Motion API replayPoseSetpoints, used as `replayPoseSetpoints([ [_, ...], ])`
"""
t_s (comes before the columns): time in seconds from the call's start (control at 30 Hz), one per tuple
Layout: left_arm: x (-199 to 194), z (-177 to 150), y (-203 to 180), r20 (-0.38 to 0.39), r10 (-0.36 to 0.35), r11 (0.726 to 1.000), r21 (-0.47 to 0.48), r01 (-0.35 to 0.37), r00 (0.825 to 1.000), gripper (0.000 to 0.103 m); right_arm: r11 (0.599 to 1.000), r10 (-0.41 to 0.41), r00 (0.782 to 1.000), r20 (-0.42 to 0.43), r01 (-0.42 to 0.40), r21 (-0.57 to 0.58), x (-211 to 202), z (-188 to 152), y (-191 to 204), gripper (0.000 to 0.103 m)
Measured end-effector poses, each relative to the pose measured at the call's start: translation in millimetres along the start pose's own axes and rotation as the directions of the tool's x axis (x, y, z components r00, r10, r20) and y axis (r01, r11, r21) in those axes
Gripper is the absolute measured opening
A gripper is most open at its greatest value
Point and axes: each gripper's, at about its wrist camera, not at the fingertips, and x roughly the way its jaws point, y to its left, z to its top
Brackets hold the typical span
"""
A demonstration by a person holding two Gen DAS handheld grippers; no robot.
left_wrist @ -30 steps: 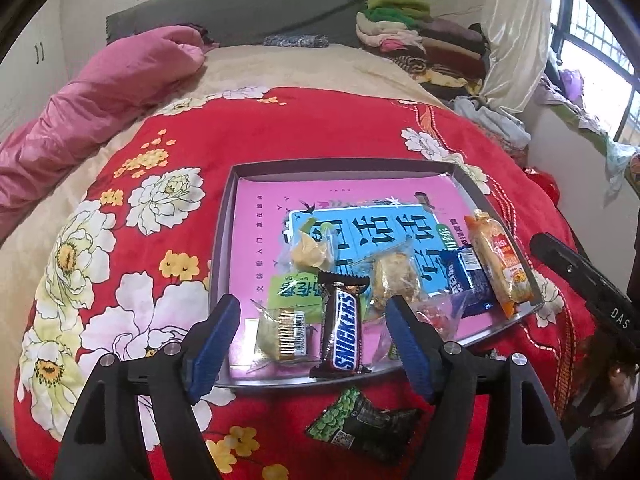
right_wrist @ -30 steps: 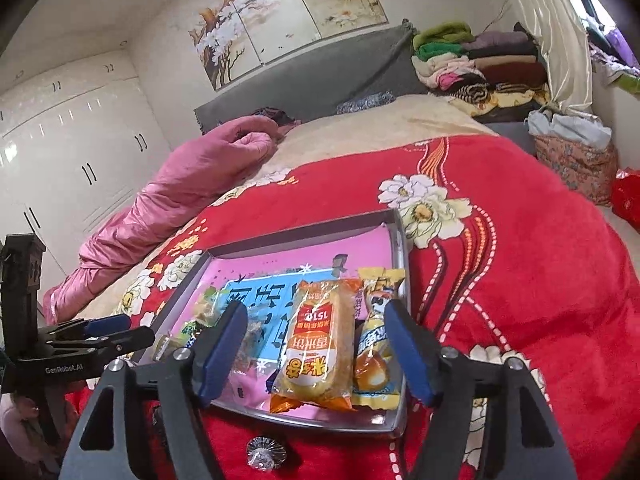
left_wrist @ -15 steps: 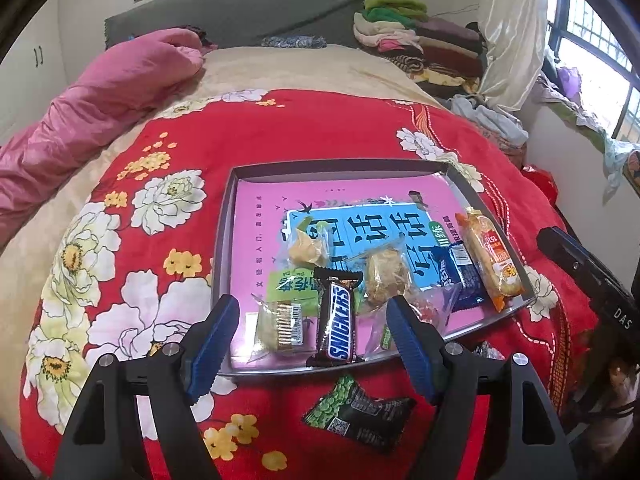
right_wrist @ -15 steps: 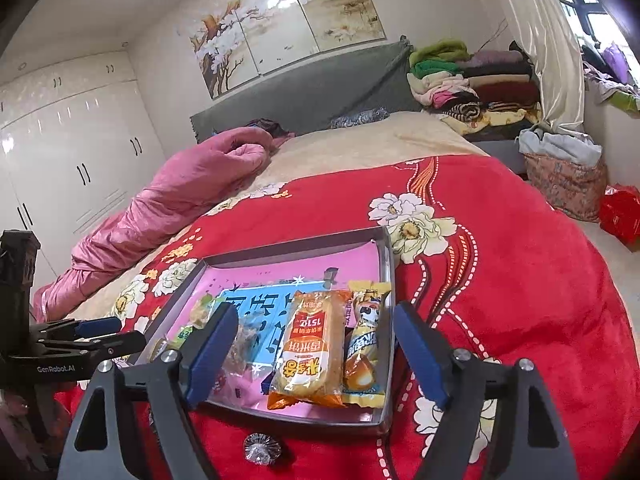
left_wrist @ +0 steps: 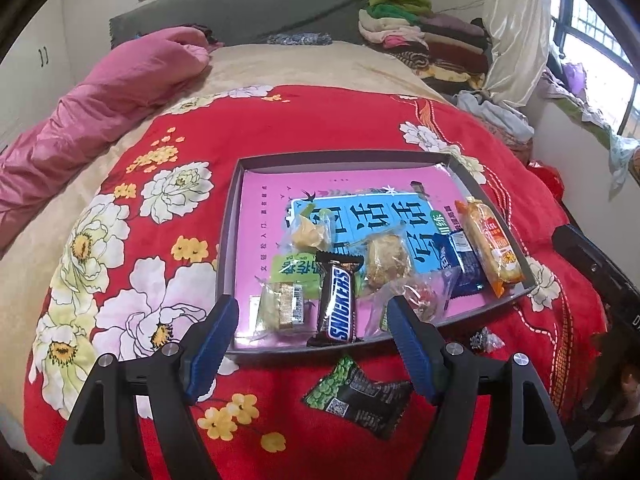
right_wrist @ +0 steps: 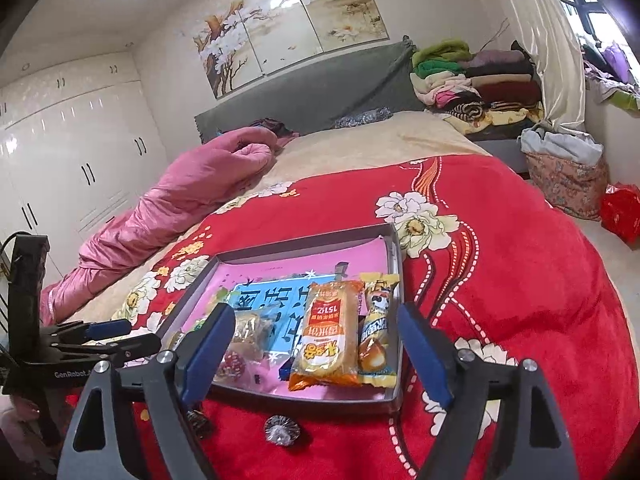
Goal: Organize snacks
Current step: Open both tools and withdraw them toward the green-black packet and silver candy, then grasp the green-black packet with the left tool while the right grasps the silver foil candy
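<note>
**Left wrist view: both grippers empty above the snack tray on the bed**

Left wrist view looks down on a grey tray (left_wrist: 228,240) lying on a red floral blanket (left_wrist: 320,120) spread over the bed; the left gripper (left_wrist: 312,340) hangs over the tray's near edge with its jaws apart and nothing between the pads. Inside the tray lie a Snickers bar (left_wrist: 337,300), its lower end over the near rim; a pale wrapped biscuit (left_wrist: 282,308) just beside it on the left; a clear-wrapped pastry (left_wrist: 386,260) beside it on the right; a dark blue packet (left_wrist: 460,264); and a long orange packet (left_wrist: 490,248) along the right wall. Outside the tray, on the blanket, a green and black packet (left_wrist: 360,396) lies near the left gripper's right finger; a small foil-wrapped sweet (left_wrist: 484,340) lies near the tray's near right corner.

Right wrist view shows the right gripper (right_wrist: 316,348) above the tray's near right part; its jaws are opening and nothing is between them; the orange packet and a yellow packet (right_wrist: 378,328) lie side by side, touching, beyond the fingers; the foil sweet sits on the blanket just outside the near rim. A pink quilt (right_wrist: 180,196) lies bunched along the bed's far left side.
</note>
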Motion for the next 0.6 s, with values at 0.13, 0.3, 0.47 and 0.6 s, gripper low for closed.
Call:
replayPoseSetpoints([
  [0.13,-2.3,-1.7,0.0,-0.003,-0.011,1.000,-0.002,0.011,1.000,0.078,1.000,-0.005,1.000,-0.004,0.005,0.003,-4.6,-0.9,2.0,0.083],
  [0.3,-7.6,-4.2,-2.1,-0.004,-0.030,1.000,0.000,0.030,1.000,0.078,1.000,-0.006,1.000,-0.016,0.006,0.011,-9.1,-4.1,4.5,0.083],
  [0.47,-11.4,-7.5,-4.4,-0.008,-0.041,0.999,0.013,0.041,0.999,0.078,1.000,-0.012,0.999,-0.033,0.012,0.010,-12.7,-8.0,9.5,0.083],
  [0.6,-12.7,-13.1,-4.2,-0.018,-0.042,0.999,0.027,0.042,0.999,0.078,1.000,-0.008,0.998,-0.057,0.009,0.011,-15.1,-13.8,15.7,0.083],
])
